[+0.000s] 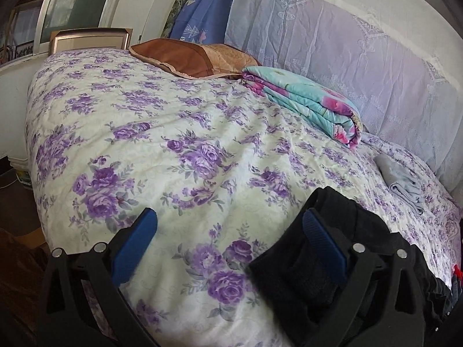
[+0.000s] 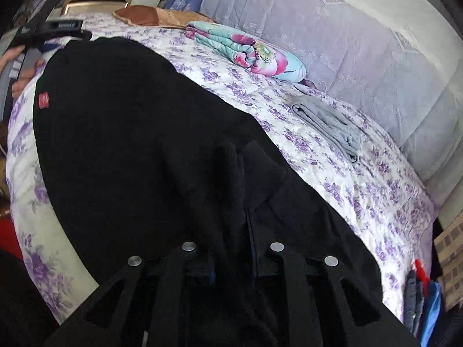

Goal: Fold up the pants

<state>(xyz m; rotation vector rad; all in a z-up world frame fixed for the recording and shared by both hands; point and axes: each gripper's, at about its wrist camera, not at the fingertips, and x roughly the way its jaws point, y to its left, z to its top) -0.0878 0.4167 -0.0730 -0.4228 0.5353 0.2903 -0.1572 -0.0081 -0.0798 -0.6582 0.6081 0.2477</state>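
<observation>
Two handheld grippers work over a bed [image 1: 179, 133] spread with a purple-flowered quilt. The left gripper [image 1: 228, 228] has its blue-padded jaws standing wide apart and empty, one finger beside a bunched edge of the black pants [image 2: 139, 133]. The pants lie across the quilt and drape over the right gripper [image 2: 233, 248], whose jaws are nearly closed with black cloth gathered between them. A folded floral blanket [image 1: 306, 101], brown pillow [image 1: 191, 57] and grey cloth [image 2: 330, 127] rest near the far edge.

right gripper [image 2: 231, 263] fingertips: buried in black pants [image 2: 139, 133]
pants, left wrist view: cut off at lower right
red label [image 2: 44, 100]: print too small to read
</observation>
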